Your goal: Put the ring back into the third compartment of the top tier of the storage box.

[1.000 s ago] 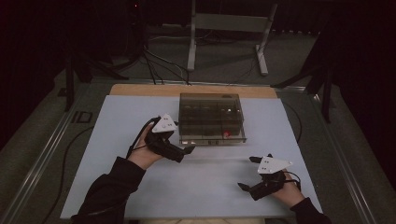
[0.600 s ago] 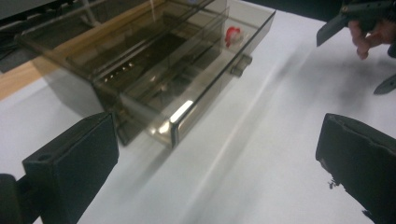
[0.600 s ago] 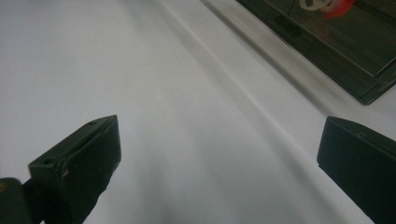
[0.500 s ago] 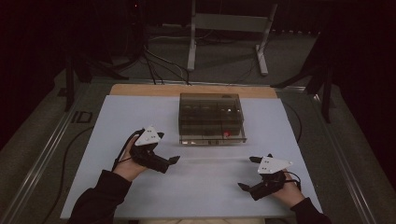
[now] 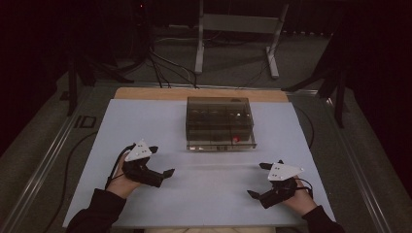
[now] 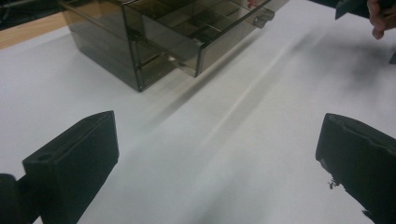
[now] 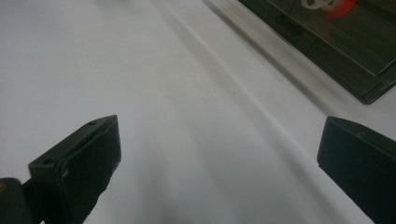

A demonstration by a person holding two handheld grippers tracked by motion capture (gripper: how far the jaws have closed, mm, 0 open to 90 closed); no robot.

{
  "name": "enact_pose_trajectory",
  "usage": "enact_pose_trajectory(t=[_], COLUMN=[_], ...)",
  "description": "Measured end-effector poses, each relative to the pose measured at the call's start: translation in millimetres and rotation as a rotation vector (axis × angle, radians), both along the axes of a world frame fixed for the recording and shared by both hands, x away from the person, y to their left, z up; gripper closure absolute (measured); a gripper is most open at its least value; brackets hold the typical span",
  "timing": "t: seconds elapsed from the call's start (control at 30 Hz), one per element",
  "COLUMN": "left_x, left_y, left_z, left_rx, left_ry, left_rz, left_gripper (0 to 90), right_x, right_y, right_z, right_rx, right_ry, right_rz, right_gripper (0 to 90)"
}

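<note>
1. Resting low over the white sheet (image 5: 145, 121) at about 7 o'clock of the high view: left gripper (image 5: 162, 161), jaws spread wide, nothing between them, held in the left hand (image 5: 121, 179).
2. Pointing toward 3 o'clock, its grey plate (image 5: 138, 151) on top, well apart from the box (image 5: 219, 122).
3. Sitting at about 5 o'clock: right gripper (image 5: 259, 180), jaws likewise wide and empty, aimed toward 9 o'clock, gripped by the right hand (image 5: 296, 194).
4. Standing at 12 o'clock from the midpoint between both tools: box, smoky clear plastic, split into compartments, its near side facing the person.
5. Showing inside the box, toward its near right corner: a small red piece (image 5: 236, 139); exact compartment hard to tell.
6. Looking along the left gripper view: both black jaws far apart at the bottom corners, bare sheet (image 6: 224, 140) between, box (image 6: 159, 42) up at 11 o'clock with a drawer front standing slightly out and a small knob (image 6: 263, 18) on it.
7. Appearing at 1 o'clock of that same view: fingers of the other hand (image 6: 380, 21), far off.
8. Looking along the right gripper view: jaws again wide, plain sheet (image 7: 187, 116) between, box (image 7: 336, 42) at 1 o'clock, red piece (image 7: 343, 7) at the top edge beside something pale, too blurred to name.
9. Lying beyond the sheet at 12 o'clock: a wooden strip (image 5: 199, 93) of table.
</note>
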State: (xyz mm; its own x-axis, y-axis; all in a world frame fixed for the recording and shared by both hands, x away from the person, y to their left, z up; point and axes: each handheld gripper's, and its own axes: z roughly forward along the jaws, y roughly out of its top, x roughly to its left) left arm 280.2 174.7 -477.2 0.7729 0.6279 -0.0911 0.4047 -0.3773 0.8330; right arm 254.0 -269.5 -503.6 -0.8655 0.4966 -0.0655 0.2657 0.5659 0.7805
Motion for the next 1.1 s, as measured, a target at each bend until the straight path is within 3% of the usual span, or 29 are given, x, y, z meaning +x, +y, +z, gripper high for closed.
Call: enact_pose_trajectory(t=[0.37,0.83,0.97,1.1], left_x=[-13.4,-35.3,-40.7,-44.0], left_y=[17.2,33.7,34.0,35.4], left_z=[-19.1,-29.3,-31.2,-32.8], left_rx=[-0.009,-0.010,0.015,0.014], left_ry=[0.020,0.028,0.022,0.020], left_rz=[0.031,0.052,0.045,0.047], left_gripper=[0.0,0.0,0.0,0.0], right_x=[0.6,0.6,0.5,0.7], right_y=[0.3,0.4,0.5,0.3], right_z=[-0.7,-0.7,-0.6,-1.0], right_rx=[0.003,0.001,0.001,-0.001], right_ry=[0.003,0.004,0.004,0.005], right_rz=[0.000,-0.001,-0.002,-0.002], right_gripper=[0.0,0.0,0.0,0.0])
